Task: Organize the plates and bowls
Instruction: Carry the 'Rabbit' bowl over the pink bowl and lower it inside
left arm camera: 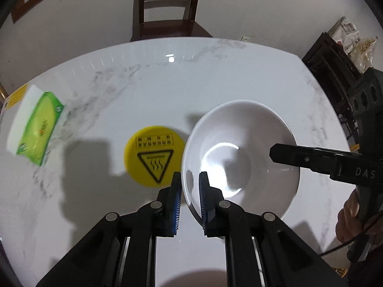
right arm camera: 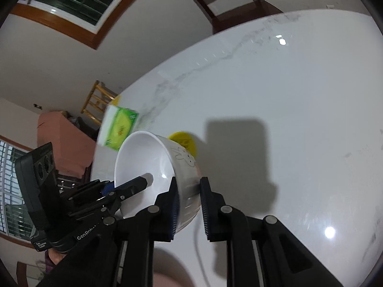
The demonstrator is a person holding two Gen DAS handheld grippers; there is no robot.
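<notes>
A white bowl (left arm camera: 241, 153) with a rabbit drawing on its outer wall (right arm camera: 148, 167) is held above the white marble table (left arm camera: 143, 91). My left gripper (left arm camera: 189, 184) is shut on the bowl's near rim, one finger inside and one outside. My right gripper (right arm camera: 189, 191) is shut on the opposite rim; in the left wrist view its finger (left arm camera: 299, 157) reaches into the bowl from the right. In the right wrist view the left gripper's finger (right arm camera: 134, 184) lies inside the bowl.
A yellow round hot-surface mat (left arm camera: 154, 159) lies on the table left of the bowl. A green tissue pack (left arm camera: 36, 129) lies at the table's left edge. A dark wooden chair (left arm camera: 167, 7) stands behind the table. Dark furniture (left arm camera: 335, 71) stands at the right.
</notes>
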